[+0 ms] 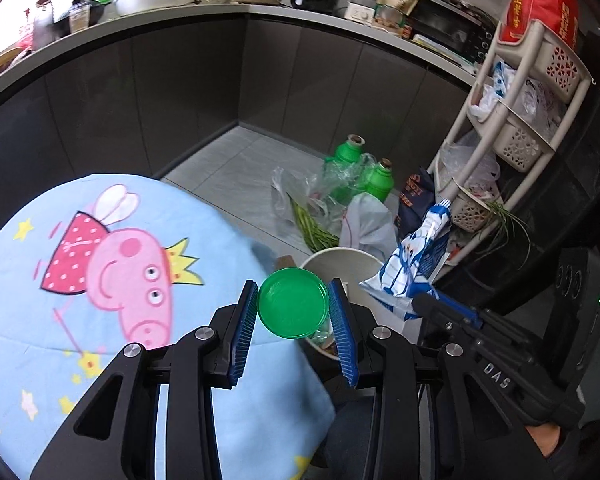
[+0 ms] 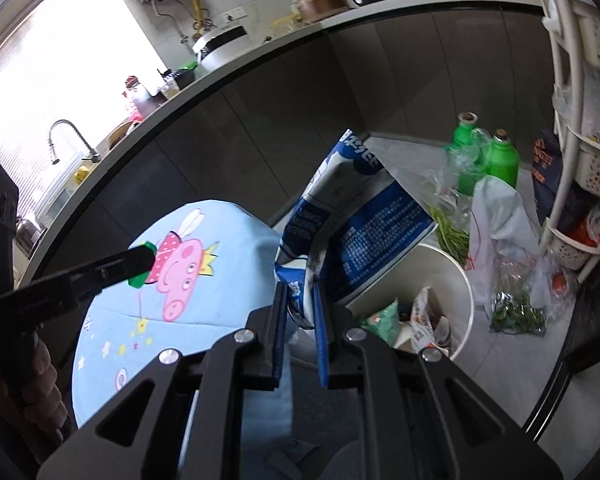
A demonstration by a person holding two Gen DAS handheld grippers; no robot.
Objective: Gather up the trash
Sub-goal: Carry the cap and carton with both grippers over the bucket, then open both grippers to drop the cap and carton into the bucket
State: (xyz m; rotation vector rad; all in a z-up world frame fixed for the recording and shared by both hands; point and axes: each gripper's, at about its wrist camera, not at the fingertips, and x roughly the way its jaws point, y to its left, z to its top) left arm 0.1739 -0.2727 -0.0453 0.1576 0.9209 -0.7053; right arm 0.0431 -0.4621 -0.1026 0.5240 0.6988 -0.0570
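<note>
My left gripper [image 1: 293,305] is shut on a round green plastic lid [image 1: 292,302], held at the edge of the blue cartoon-print tablecloth [image 1: 100,280], just before the white trash bin [image 1: 336,258]. My right gripper [image 2: 302,312] is shut on a crumpled blue and white packaging bag [image 2: 360,216] and holds it over the near rim of the white trash bin [image 2: 452,276], which has wrappers inside. The bag also shows in the left wrist view [image 1: 416,264]. The left gripper with the green lid [image 2: 140,278] shows at the left of the right wrist view.
On the grey tiled floor behind the bin lie two green bottles [image 1: 360,164], plastic bags with green vegetables [image 1: 312,228] and a white bag [image 2: 500,216]. A white shelf rack [image 1: 516,120] stands to the right. Dark cabinets and a cluttered worktop [image 1: 260,12] run behind.
</note>
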